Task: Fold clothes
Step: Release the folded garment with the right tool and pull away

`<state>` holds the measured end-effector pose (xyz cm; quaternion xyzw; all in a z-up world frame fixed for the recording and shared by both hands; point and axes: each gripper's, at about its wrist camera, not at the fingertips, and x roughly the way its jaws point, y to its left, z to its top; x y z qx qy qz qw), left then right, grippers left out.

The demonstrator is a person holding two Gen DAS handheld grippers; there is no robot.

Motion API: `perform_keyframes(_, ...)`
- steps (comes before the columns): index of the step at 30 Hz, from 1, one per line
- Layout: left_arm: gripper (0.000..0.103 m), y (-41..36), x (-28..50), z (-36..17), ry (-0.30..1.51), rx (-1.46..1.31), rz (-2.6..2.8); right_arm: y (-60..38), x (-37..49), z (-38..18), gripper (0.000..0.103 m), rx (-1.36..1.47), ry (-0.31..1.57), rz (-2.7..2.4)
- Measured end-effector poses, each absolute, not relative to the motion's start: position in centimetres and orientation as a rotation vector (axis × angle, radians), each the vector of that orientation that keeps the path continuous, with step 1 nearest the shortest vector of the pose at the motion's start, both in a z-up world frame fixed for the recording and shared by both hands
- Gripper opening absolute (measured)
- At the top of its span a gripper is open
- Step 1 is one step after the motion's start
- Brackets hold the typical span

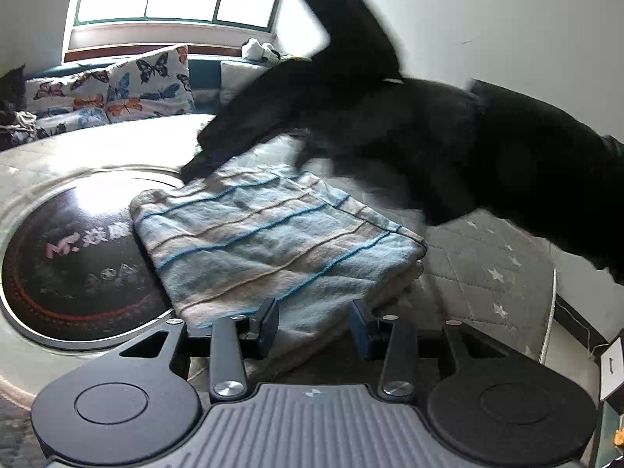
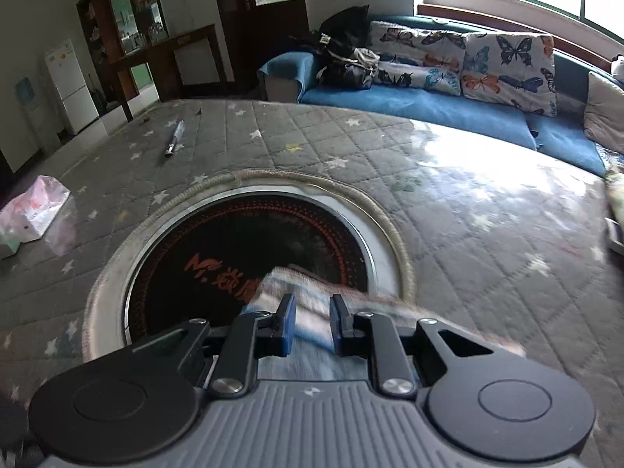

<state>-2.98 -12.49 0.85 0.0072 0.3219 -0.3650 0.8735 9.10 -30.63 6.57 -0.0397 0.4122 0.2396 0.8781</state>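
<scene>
Blurred dark garment [image 1: 390, 124] over striped cloth [image 1: 273, 241]

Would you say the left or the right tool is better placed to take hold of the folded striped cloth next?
Probably the right tool: its open fingers already straddle an edge of the striped cloth. The left tool is open too, hovering at the near edge with cloth less clearly between its fingers.
</scene>
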Motion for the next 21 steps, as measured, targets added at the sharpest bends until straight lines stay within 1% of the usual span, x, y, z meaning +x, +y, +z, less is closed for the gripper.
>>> perform_keyframes(7,0.043,-10.8,-3.7,1.0,0.662,0.022,-0.696,-34.8,1.6,7.4,0.019,-0.075,0.863,0.453)
perform_keyframes(12,0.043,-10.1,-3.8,0.4,0.681,0.043,-0.651,-37.3,-2.9,6.4,0.019,-0.027,0.871,0.391)
perform_keyframes(16,0.043,-9.7,-3.9,-0.3,0.711,0.058,-0.611,-39.0,-4.9,5.0,0.019,0.044,0.868,0.348)
perform_keyframes(21,0.043,-9.2,-4.3,-0.1,0.708,0.056,-0.596,-39.7,-6.6,6.1,0.019,0.089,0.795,0.330)
